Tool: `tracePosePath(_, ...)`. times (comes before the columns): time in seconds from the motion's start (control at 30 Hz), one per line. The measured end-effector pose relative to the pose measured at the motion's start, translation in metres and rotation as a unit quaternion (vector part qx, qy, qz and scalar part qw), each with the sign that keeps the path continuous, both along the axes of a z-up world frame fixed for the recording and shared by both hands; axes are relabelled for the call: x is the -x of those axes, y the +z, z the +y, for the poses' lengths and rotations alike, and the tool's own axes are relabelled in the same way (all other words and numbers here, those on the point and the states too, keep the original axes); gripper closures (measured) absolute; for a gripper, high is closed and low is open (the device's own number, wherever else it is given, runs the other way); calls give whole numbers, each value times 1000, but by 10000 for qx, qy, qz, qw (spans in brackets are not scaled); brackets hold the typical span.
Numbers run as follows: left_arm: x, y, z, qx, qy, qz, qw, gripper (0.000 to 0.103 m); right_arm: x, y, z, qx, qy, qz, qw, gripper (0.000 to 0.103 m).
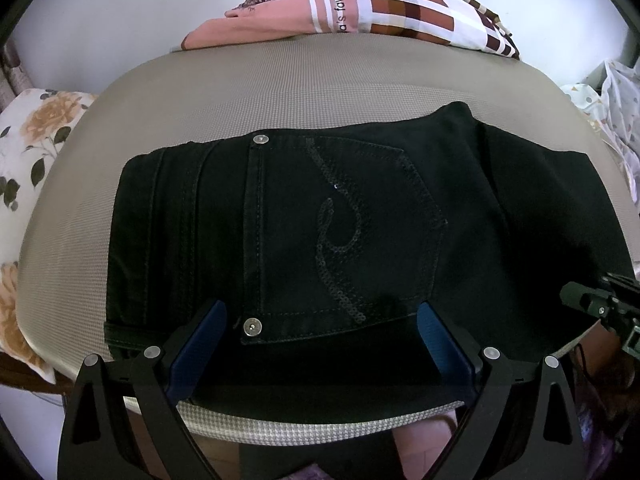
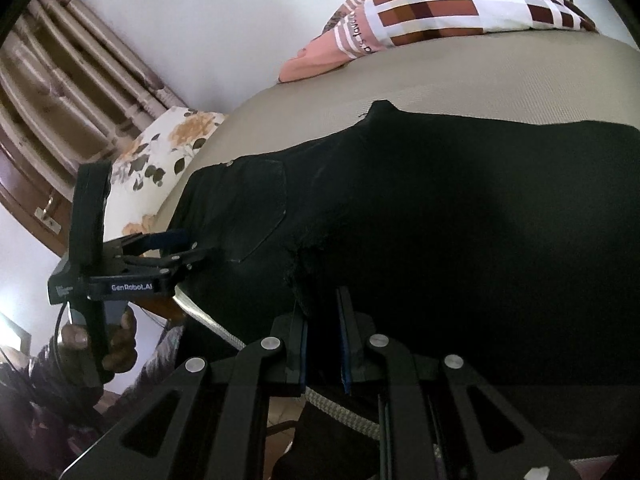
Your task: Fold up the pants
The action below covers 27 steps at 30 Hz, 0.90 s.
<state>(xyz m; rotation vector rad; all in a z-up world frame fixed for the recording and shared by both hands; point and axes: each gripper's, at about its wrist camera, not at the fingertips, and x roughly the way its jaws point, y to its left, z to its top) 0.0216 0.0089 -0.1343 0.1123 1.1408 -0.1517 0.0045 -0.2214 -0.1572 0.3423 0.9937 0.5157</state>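
1. On the grey-beige woven surface [image 1: 320, 76]: black pants [image 1: 360, 220], lying flat and already doubled over, back pocket with sequin swirl [image 1: 340, 236] facing up, waistband toward the floral pillow [image 1: 36, 148].
2. Left gripper [image 1: 320, 340]: jaws standing wide over the near edge of the pants beside the lower pocket rivet [image 1: 253, 326]; nothing pinched between them.
3. Right gripper [image 2: 322, 344]: jaws drawn nearly together at the near hem of the dark cloth; a fold of fabric appears to sit between the blue pads, though the black-on-black view leaves this uncertain.
4. Handling, judged: heavy denim-like weave, soft yet thick at seams; likely to hold a crease and resist slipping. Best taken at a seamed edge or the waistband, both layers together.
5. Also present: a patterned pink-and-brown checked cloth [image 1: 400, 8] at the far side, well apart.
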Motion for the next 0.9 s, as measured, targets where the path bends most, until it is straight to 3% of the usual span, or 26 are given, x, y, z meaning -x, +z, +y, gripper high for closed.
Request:
tracePosePath(0.27,0,-2,2,9,20,34,10000,7,0,-3,3,-31,127,122,9998,86)
tracePosePath(0.33,0,-2,3,31,38,40,10000,7,0,-5,5,-102,293,220,9993,81)
tracePosePath(0.43,-1,-3,3,34,58,67,10000,7,4,-3,10,-492,702,332,9958,65)
tracePosePath(0.5,-1,-2,3,22,69,82,9999,7,6,3,6,-1152,983,407,9876,62)
tracePosePath(0.57,-1,-1,4,25,78,66,9999,7,5,10,-20,-1766,636,369,9815,62)
tracePosePath(0.67,-2,2,7,66,124,26,9999,7,3,17,-79,-2120,-361,178,9764,62)
tracePosePath(0.8,-2,1,11,118,162,49,9998,7,9,23,-135,-1949,-1214,30,9733,63)
tracePosePath(0.9,-3,1,11,115,167,51,9998,7,16,27,-142,-1693,-1306,-46,9769,68)
